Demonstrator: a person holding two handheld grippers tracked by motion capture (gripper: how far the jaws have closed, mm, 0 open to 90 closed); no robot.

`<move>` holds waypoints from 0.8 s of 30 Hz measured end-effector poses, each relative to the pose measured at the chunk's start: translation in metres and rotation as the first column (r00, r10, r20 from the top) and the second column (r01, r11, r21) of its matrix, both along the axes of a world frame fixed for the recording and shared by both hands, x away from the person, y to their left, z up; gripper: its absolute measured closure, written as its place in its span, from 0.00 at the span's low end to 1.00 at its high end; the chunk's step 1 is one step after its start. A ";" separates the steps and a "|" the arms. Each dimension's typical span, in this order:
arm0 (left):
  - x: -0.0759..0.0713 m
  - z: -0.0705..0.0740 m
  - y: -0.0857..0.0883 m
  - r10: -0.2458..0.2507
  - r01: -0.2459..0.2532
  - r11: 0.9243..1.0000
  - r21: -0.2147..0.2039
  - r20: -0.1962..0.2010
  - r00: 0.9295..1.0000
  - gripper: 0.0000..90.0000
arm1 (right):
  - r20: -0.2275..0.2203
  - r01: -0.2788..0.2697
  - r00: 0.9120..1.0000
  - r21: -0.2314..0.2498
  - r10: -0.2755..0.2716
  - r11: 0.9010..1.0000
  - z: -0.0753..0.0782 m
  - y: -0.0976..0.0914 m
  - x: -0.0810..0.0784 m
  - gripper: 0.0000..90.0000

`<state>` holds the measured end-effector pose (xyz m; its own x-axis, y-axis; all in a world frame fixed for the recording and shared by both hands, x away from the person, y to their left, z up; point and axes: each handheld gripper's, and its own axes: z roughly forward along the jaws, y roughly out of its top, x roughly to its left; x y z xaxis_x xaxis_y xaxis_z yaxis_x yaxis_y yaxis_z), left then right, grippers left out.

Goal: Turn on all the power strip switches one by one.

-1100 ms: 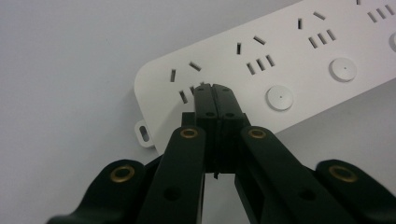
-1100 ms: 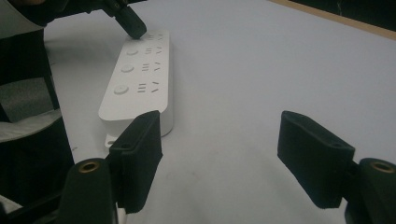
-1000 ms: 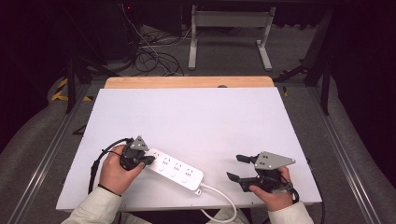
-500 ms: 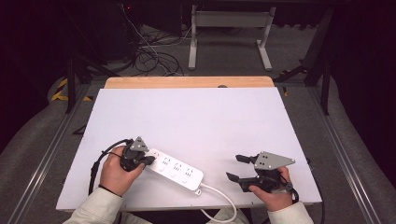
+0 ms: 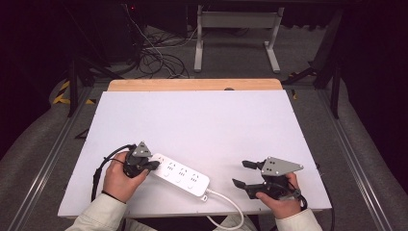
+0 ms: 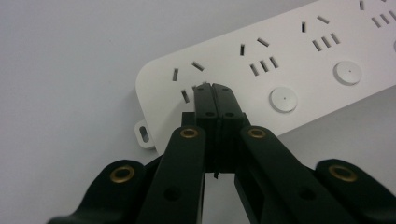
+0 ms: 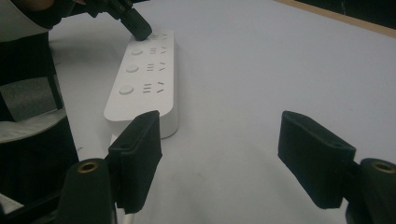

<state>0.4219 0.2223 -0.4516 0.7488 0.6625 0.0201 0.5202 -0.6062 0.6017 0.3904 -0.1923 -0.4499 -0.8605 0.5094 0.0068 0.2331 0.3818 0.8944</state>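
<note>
A white power strip point(image 5: 180, 175) with three socket sets and round buttons lies near the table's front edge, its cord point(image 5: 226, 199) running off the front. My left gripper point(image 5: 155, 164) is shut, and its joined tips rest on the strip's left end. In the left gripper view the shut jaws point(image 6: 214, 88) sit by the end socket of the strip point(image 6: 289, 60). My right gripper point(image 5: 240, 173) stands open to the right of the strip, nothing between its jaws. The right gripper view point(image 7: 219, 135) looks along the strip point(image 7: 140, 79) toward the left gripper point(image 7: 140, 30).
A white sheet point(image 5: 202, 125) covers the table, with a wooden strip point(image 5: 192, 85) along the far edge. Beyond the table are a metal stand point(image 5: 235, 29) and loose cables point(image 5: 154, 53) on the floor. Metal rails run along both sides.
</note>
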 end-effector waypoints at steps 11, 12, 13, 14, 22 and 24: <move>-0.014 0.030 0.005 -0.015 0.021 0.996 -0.084 0.064 0.998 1.00 | -0.001 0.007 1.000 -0.005 -0.007 1.000 -0.001 -0.001 0.002 0.34; -0.014 0.030 0.006 -0.019 0.024 0.996 -0.088 0.060 0.998 1.00 | 0.001 0.007 1.000 -0.003 -0.007 1.000 -0.001 -0.001 0.002 0.34; -0.014 0.030 0.006 -0.019 0.024 0.996 -0.088 0.060 0.998 1.00 | 0.002 0.009 1.000 -0.003 -0.009 1.000 -0.001 -0.001 0.001 0.34; -0.014 0.030 0.006 -0.019 0.024 0.995 -0.096 0.057 0.998 1.00 | 0.002 0.010 1.000 -0.005 -0.010 1.000 0.000 -0.002 0.001 0.34; -0.018 0.035 -0.007 -0.067 0.073 0.991 -0.109 0.057 0.996 1.00 | -0.001 0.010 1.000 -0.001 -0.010 1.000 -0.001 -0.002 0.002 0.34; -0.023 0.040 -0.019 -0.111 0.118 0.989 -0.086 0.079 0.991 1.00 | 0.000 0.009 1.000 -0.005 -0.009 1.000 -0.001 -0.001 0.002 0.34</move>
<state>0.3986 0.2037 -0.4120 0.8184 0.5742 0.0221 0.4027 -0.6006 0.6907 0.3923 -0.1937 -0.4509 -0.8558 0.5173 0.0046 0.2370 0.3841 0.8923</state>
